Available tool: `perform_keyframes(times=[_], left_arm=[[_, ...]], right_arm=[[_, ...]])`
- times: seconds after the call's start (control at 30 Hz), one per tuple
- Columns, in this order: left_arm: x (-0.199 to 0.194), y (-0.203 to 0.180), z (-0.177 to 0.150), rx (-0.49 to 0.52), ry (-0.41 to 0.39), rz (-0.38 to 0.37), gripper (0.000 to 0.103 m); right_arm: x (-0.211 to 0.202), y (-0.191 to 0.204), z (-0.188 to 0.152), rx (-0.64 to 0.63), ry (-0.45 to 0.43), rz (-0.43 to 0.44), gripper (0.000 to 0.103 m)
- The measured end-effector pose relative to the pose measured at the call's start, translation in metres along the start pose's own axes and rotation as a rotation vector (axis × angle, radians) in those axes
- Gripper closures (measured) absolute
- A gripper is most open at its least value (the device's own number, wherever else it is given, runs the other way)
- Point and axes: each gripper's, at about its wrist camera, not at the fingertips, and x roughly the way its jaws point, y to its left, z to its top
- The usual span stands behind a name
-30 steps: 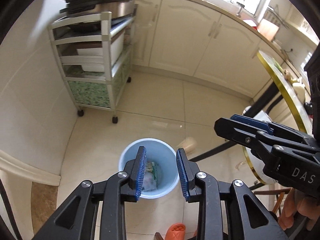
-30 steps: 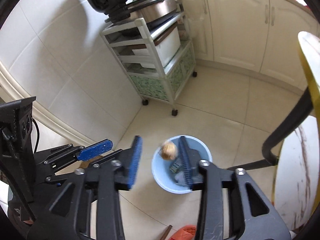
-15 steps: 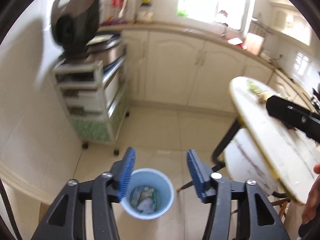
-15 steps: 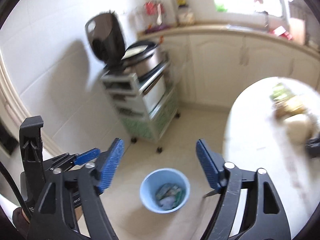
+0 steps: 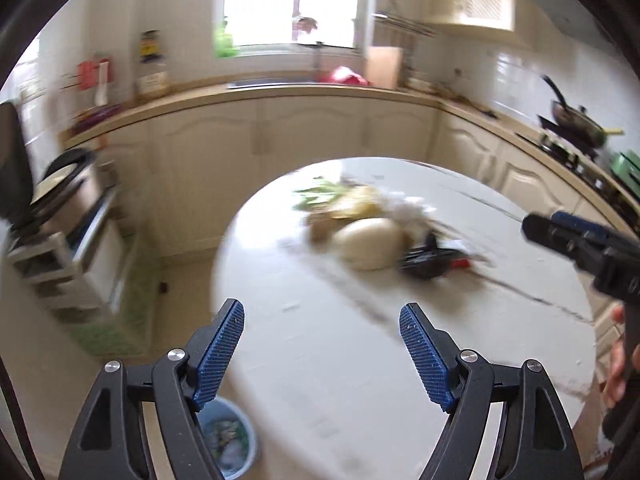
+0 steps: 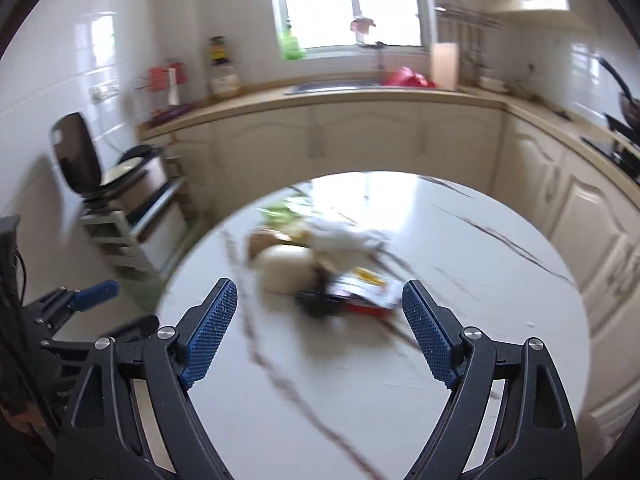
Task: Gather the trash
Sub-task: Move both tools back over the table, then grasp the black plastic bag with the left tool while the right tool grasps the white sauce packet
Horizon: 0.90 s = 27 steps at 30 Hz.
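Observation:
A blurred pile of trash (image 5: 372, 228) lies on the round white marble table (image 5: 320, 360): green scraps, a pale rounded lump, white crumpled paper, a black and red item. It also shows in the right wrist view (image 6: 324, 264). My left gripper (image 5: 322, 352) is open and empty above the table's near edge. My right gripper (image 6: 316, 336) is open and empty, just short of the pile. The blue trash bin (image 5: 228, 440) with scraps in it stands on the floor below the left gripper.
A metal trolley (image 5: 68, 256) with a rice cooker stands at the left wall. Cream cabinets and a counter (image 6: 360, 96) with a sink run along the back. A stove with a pan (image 5: 576, 128) is at the right.
Both grippers have swung up from over the bin to face the table and opened wider. The lump that fell from the right gripper is no longer in view.

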Motion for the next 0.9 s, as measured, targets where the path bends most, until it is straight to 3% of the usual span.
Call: perform_keyframes(times=[0.2,0.37,0.47,0.53,0.7,0.9], left_arm=[[0.066,-0.061,0.031,0.121,0.07,-0.04,0.032],[0.112,-0.081,0.05,0.125,0.12,-0.042,0.033],[0.144,-0.081,0.061,0.121,0.143,-0.046,0.04],[0.156,-0.084,0.063,0.124,0.159,-0.049,0.052],[0.169,-0.083,0.065,0.119,0.151,-0.064,0.073],[0.142,-0.061,0.051,0.103,0.116,-0.1,0.079]], right_arm=[[0.015,-0.067,-0.014,0.061,0.064,-0.027,0.02],[0.028,-0.101,-0.023,0.084,0.103,-0.011,0.02],[0.034,-0.109,-0.027,0.087,0.115,-0.006,0.02],[0.039,-0.111,-0.027,0.088,0.124,0.0,0.02],[0.049,-0.111,-0.022,0.077,0.127,0.005,0.02],[0.07,-0.078,-0.006,-0.017,0.143,0.044,0.02]])
